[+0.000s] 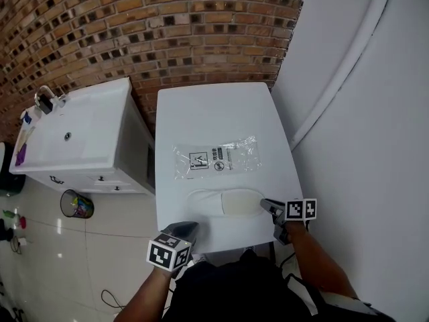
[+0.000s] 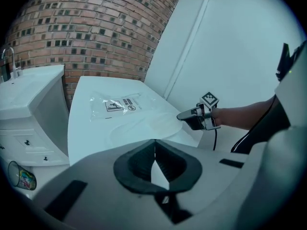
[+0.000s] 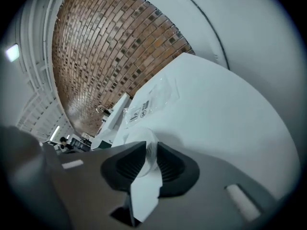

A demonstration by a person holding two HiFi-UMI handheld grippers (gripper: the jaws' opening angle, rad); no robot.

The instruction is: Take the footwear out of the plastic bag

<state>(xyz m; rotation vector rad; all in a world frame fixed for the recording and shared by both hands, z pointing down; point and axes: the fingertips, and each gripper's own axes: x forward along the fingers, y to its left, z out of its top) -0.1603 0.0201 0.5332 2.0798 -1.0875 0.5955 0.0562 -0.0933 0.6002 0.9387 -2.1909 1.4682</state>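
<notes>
**Inspector A:** Your left gripper sits at the near edge of the table, lower left of the head view. Its jaws are clenched together with nothing between them.

**Inspector B:** Confirmed. Your right gripper is low in the frame at the table's right edge. Its jaws stand apart, released, with the right end of the white slipper between them.

**Inspector A:** The slipper lies flat on the table, out of the plastic bag. It is near the front edge, between your two grippers.

**Inspector B:** The bag lies flat at mid-table, just beyond the slipper and apart from both grippers.

**Inspector A:** For room to move, you have open tabletop from the bag up to the brick wall. At frame right, the white wall stands close to the table's edge. At frame left, a sink cabinet stands just beside the table's left edge.
</notes>
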